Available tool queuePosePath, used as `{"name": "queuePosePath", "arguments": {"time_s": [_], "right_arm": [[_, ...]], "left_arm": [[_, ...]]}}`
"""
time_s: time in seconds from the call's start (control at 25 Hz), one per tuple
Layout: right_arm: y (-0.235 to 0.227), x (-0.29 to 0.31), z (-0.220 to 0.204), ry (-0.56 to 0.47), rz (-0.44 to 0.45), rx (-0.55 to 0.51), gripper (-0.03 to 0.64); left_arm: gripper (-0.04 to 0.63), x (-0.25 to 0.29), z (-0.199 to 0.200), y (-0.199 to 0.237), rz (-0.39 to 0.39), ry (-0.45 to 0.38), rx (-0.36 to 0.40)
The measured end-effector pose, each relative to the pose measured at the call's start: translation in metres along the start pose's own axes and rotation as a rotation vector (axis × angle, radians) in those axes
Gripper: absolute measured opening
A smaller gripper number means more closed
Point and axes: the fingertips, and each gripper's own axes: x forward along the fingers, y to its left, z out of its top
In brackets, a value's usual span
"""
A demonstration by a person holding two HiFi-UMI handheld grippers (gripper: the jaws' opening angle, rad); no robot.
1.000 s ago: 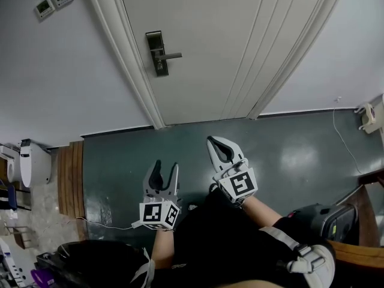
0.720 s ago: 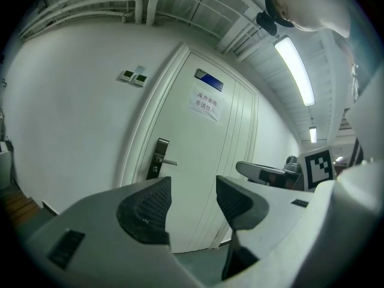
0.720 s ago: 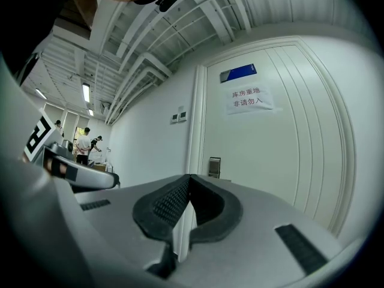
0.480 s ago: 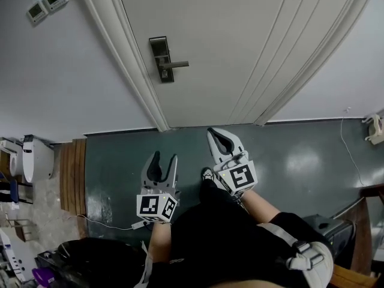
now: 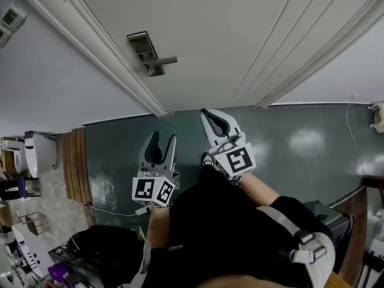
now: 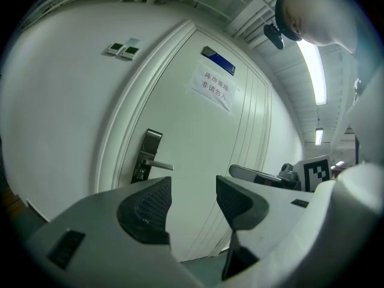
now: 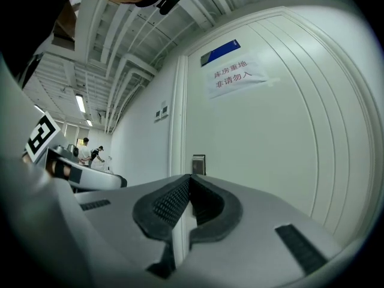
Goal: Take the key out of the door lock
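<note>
The white door (image 5: 240,35) carries a dark metal lock plate (image 5: 144,50) with a lever handle (image 5: 163,60). From the left gripper view the plate (image 6: 144,156) and its lever (image 6: 158,165) show clearly; the key is too small to make out. My left gripper (image 5: 163,138) is open and empty, held low, well short of the lock (image 6: 193,188). My right gripper (image 5: 204,112) is shut on nothing; its closed tips (image 7: 189,179) point at the door, with the lock plate (image 7: 198,164) just above them. Neither gripper touches the door.
A paper sign (image 6: 211,87) and a blue plate (image 6: 217,60) are on the door. Wall switch panels (image 6: 123,50) sit left of the frame. A white appliance (image 5: 37,152) and wooden strip (image 5: 73,167) lie left; a cable (image 5: 351,125) runs down the right wall.
The head view has closed in on the door, so the lock plate sits higher and further left. Both grippers have edged forward; left stays open, right stays shut.
</note>
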Motion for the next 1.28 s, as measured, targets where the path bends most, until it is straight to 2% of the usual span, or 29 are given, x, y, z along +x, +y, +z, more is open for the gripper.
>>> {"name": "queuePosePath", "arguments": {"time_s": [0.44,0.84,1.0,1.28], "right_arm": [[-0.057,0.038,-0.023,0.023,0.029,0.043,0.008],[-0.065,0.079,-0.028,0.014,0.031,0.046,0.008],[-0.061,0.102,-0.029,0.019,0.006,0.026,0.008],[-0.047,0.160,-0.018,0.017,-0.077,0.005,0.008]], "left_arm": [[0.219,0.069,-0.012,0.010,0.029,0.073,-0.019],[0.218,0.096,-0.008,0.041,0.032,0.083,-0.028],[0.218,0.110,-0.004,0.066,0.001,0.090,-0.039],[0.218,0.137,0.023,0.122,-0.107,0.089,-0.061]]}}
